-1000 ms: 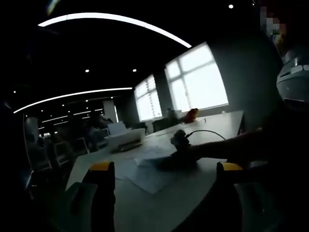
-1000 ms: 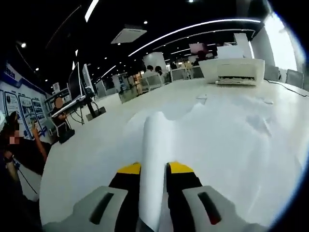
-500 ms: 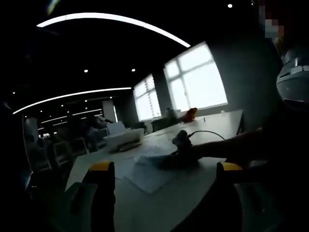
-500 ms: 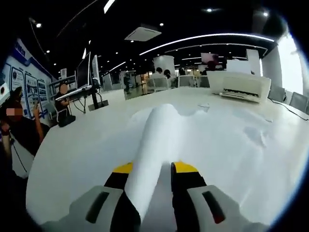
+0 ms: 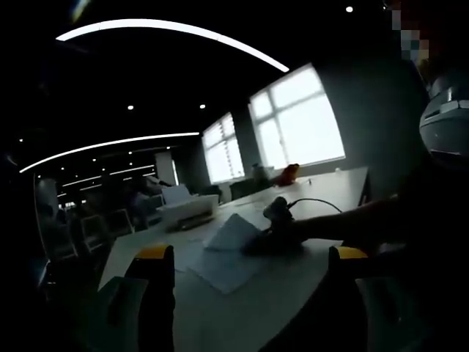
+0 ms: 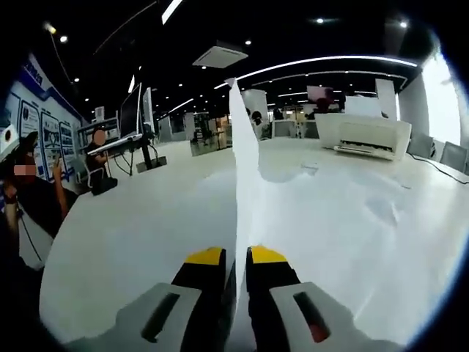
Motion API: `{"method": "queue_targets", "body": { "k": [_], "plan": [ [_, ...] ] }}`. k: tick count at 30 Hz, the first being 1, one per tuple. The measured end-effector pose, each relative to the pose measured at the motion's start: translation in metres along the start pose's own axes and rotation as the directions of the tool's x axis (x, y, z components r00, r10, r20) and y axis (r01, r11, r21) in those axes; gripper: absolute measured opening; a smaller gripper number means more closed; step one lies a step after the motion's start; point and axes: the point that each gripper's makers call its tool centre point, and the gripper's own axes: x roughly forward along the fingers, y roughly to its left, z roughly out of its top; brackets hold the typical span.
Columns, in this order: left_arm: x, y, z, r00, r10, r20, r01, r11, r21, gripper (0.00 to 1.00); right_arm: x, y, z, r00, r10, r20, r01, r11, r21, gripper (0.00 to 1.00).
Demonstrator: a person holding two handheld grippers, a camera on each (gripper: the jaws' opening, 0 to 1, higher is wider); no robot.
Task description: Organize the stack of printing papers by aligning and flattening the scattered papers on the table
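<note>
Since the earlier frames, the sheet (image 6: 245, 176) pinched by the right gripper (image 6: 236, 265) has risen from a drooping curl to stand nearly upright on edge; in the left gripper view the same sheet (image 5: 233, 233) now lifts clear of the loose papers (image 5: 220, 268) lying on the table (image 5: 242, 308). The right gripper's yellow-tipped jaws are pressed close together on the lower edge of the sheet. The left gripper (image 5: 245, 257) hangs above the near table edge with its jaws spread wide and nothing between them. In the right gripper view the remaining papers (image 6: 352, 213) lie scattered and rumpled across the white table (image 6: 124, 235), with a printer (image 6: 363, 132) well beyond them. Risk assessment: the grip covers only a narrow strip of the edge, so the unsupported upper part may fold over or crease if the sheet is moved quickly. A sideways pull could slip the sheet out of the jaws or tear it at the pinch. Lowering it off-square would leave it misaligned with the stack. The open left gripper is not steadying the loose papers, so dragging the held sheet across them may scatter them further.
</note>
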Motion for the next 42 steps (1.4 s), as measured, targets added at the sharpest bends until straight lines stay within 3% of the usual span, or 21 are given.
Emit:
{"method": "queue_targets", "body": {
  "k": [4, 8, 17, 28, 42],
  "plan": [
    [-0.001, -0.001, 0.001, 1.0, -0.003, -0.004, 0.003, 1.0, 0.006, 0.89, -0.002, -0.003, 0.003, 1.0, -0.021, 0.022, 0.02, 1.0, 0.022, 0.03],
    [-0.001, 0.001, 0.002, 1.0, 0.001, -0.003, -0.001, 1.0, 0.006, 0.89, -0.006, -0.007, 0.008, 0.997, -0.038, 0.061, 0.032, 0.995, 0.096, 0.0],
    [-0.003, 0.005, 0.002, 1.0, 0.011, -0.006, -0.011, 1.0, 0.01, 0.89, -0.013, -0.009, 0.02, 0.991, -0.053, 0.12, 0.03, 0.981, 0.19, 0.0],
    [0.001, 0.009, 0.003, 1.0, 0.016, -0.002, -0.016, 1.0, 0.0, 0.9, -0.018, -0.007, 0.034, 0.99, -0.073, 0.118, 0.062, 0.994, 0.095, 0.0],
    [0.001, 0.008, 0.005, 1.0, 0.015, 0.002, -0.015, 1.0, 0.007, 0.9, -0.021, -0.008, 0.036, 0.989, -0.071, 0.127, 0.059, 0.994, 0.092, 0.0]
  ]
}}
